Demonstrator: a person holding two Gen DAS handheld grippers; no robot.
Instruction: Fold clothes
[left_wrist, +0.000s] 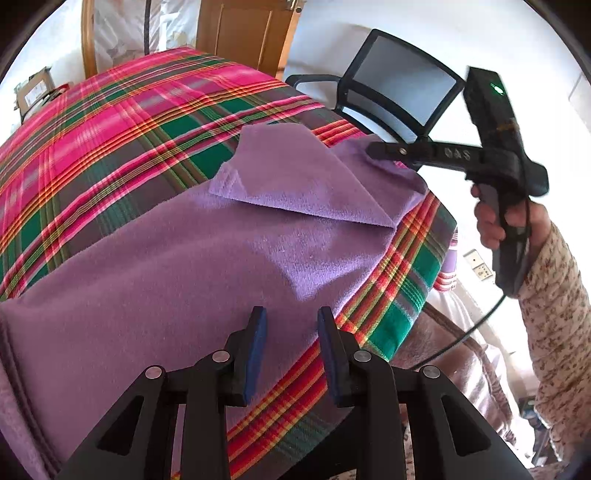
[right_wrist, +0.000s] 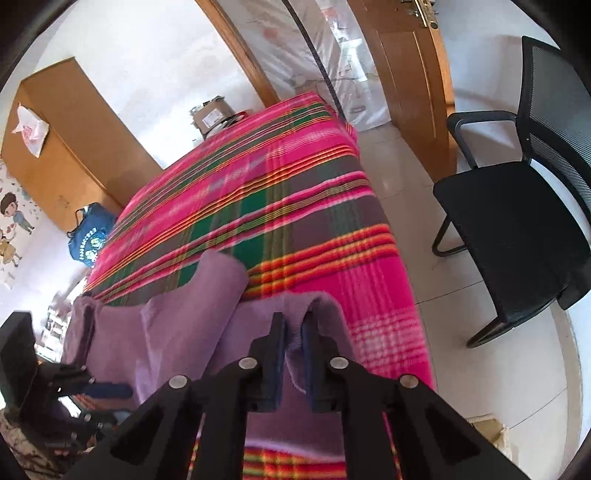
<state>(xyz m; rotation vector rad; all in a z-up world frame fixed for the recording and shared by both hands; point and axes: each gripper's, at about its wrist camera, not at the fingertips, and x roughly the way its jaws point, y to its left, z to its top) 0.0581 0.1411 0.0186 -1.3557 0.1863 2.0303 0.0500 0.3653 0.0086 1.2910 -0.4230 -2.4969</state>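
Note:
A purple fleece garment (left_wrist: 184, 266) lies spread on the plaid-covered table (left_wrist: 92, 147), one corner flap (left_wrist: 295, 177) folded over onto it. Low over its near edge my left gripper (left_wrist: 291, 314) stands open, nothing between its blue pads. At the garment's far right corner is my right gripper (left_wrist: 371, 149), held by a hand in a floral sleeve. In the right wrist view the right gripper (right_wrist: 293, 321) is shut on a raised fold of the purple garment (right_wrist: 177, 332). The left gripper (right_wrist: 110, 390) shows at the lower left there.
A black mesh chair (right_wrist: 517, 229) stands on the tiled floor right of the table (right_wrist: 277, 192). A wooden door (right_wrist: 406, 74) is behind it. A cardboard box (right_wrist: 214, 114) sits at the table's far end. A blue bag (right_wrist: 90, 236) and wooden cabinet (right_wrist: 66, 147) are on the left.

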